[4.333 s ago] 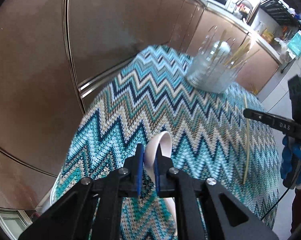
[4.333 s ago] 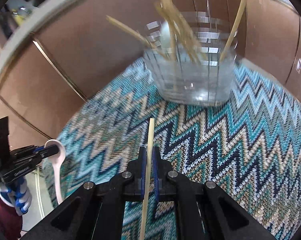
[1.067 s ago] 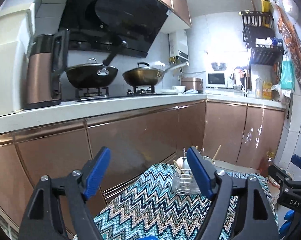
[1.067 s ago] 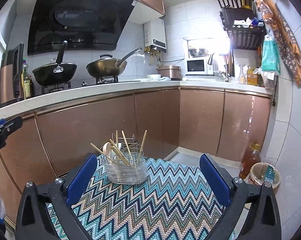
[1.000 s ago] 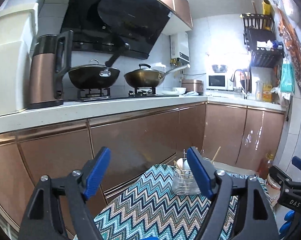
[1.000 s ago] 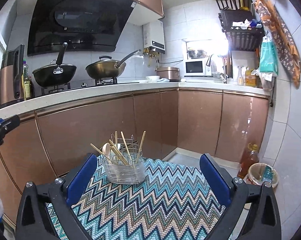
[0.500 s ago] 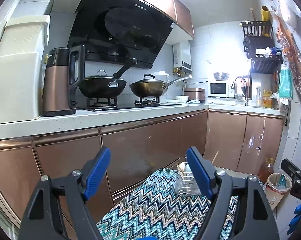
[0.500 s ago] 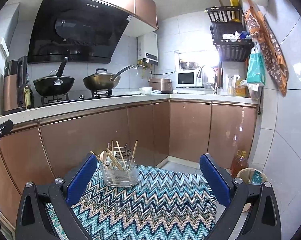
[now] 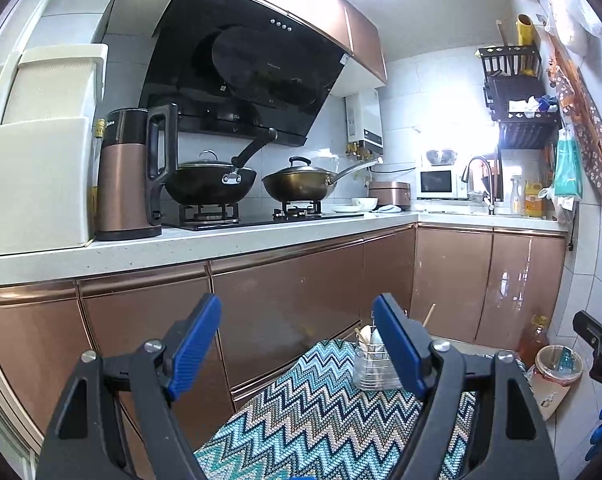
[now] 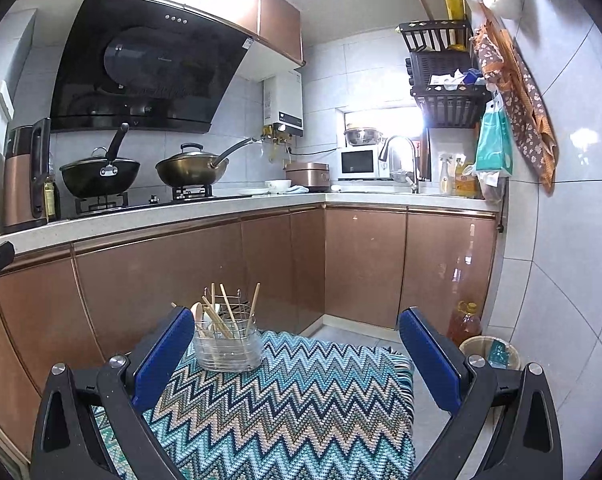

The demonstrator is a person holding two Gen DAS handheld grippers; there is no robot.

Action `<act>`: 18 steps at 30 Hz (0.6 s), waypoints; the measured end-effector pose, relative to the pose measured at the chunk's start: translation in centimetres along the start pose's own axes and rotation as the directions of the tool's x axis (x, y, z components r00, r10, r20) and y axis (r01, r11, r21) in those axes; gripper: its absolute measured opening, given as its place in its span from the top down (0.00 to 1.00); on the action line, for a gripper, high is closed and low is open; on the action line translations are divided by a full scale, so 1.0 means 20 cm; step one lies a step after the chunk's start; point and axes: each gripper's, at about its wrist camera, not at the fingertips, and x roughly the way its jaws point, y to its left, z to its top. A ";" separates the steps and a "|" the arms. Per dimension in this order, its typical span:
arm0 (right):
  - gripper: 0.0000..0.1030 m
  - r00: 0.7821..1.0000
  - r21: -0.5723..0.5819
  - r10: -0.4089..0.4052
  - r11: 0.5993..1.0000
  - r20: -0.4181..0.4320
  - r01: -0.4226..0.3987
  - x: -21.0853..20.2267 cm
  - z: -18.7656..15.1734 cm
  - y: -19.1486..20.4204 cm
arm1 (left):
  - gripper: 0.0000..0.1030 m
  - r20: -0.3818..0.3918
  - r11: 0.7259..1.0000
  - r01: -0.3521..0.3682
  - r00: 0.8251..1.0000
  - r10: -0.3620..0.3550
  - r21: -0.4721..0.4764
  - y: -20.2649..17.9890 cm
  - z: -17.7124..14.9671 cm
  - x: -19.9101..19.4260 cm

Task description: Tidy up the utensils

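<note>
A clear utensil holder with a wire frame [image 10: 226, 343] stands at the far left of a zigzag-patterned cloth [image 10: 301, 404]. It holds several wooden chopsticks [image 10: 229, 310] and a pale spoon [image 10: 197, 314]. The holder also shows in the left wrist view [image 9: 371, 364], partly behind a finger. My left gripper [image 9: 299, 344] is open and empty, raised well back from the cloth. My right gripper [image 10: 297, 354] is open and empty, also held back and above the cloth.
Copper-fronted kitchen cabinets [image 10: 361, 264] run behind the cloth-covered table. The counter holds two woks [image 10: 189, 170], a kettle [image 9: 127, 176] and a microwave [image 10: 361, 164]. An oil bottle [image 10: 465, 322] and a bin [image 10: 489, 354] stand on the floor at the right.
Earlier each gripper was shut on a utensil, the left on a spoon and the right on a chopstick. Now both are open, empty and pulled farther back, and the utensils stand in the holder.
</note>
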 end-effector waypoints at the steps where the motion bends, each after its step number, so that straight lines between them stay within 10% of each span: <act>1: 0.00 1.000 0.000 -0.002 1.000 0.001 0.002 0.00 0.00 0.00 | 0.25 0.001 1.000 0.000 1.000 0.000 -0.001 0.00 0.00 -0.01; 18: 0.00 0.998 -0.032 -0.063 0.998 -0.022 0.062 0.01 -0.04 0.05 | 0.25 -0.016 1.000 -0.004 1.000 0.004 -0.019 0.05 -0.04 -0.01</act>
